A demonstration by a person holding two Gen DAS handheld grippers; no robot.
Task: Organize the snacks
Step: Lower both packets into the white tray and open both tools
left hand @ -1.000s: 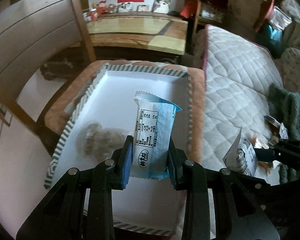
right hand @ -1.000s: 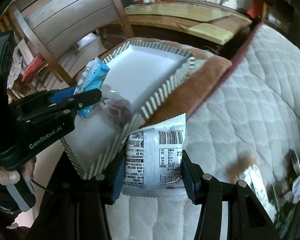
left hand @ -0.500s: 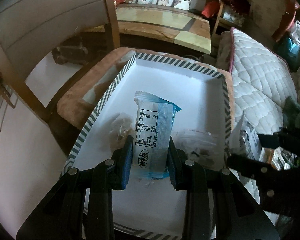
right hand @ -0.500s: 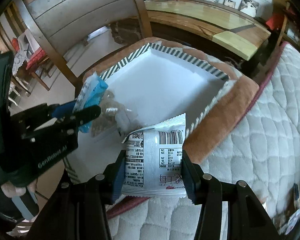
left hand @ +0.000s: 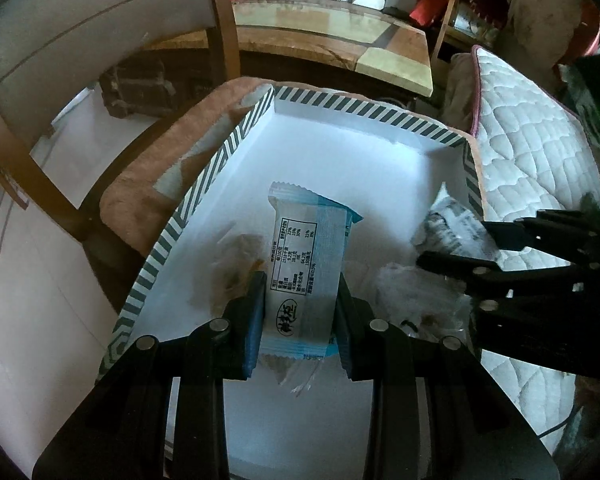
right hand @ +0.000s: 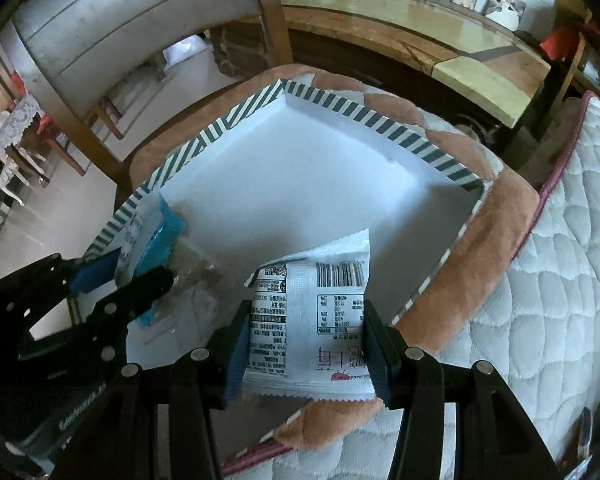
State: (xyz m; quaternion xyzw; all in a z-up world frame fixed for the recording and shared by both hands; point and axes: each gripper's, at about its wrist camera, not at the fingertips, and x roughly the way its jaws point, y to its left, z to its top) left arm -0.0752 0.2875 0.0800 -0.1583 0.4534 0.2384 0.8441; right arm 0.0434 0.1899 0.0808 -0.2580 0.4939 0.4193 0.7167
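Note:
A white tray with a striped rim sits on a brown cushion. My left gripper is shut on a blue and white snack packet held over the tray's near part; it also shows in the right wrist view. My right gripper is shut on a white snack packet with a barcode, held over the tray's right side; it shows in the left wrist view. Clear-wrapped brown snacks lie in the tray under the left gripper.
The brown cushion lies beside a white quilted mattress on the right. A wooden chair back stands at the left and a wooden table behind. Another clear wrapper lies in the tray.
Both grippers have moved forward and over the tray with their packets. The right gripper came from above the mattress to above the tray's right side.

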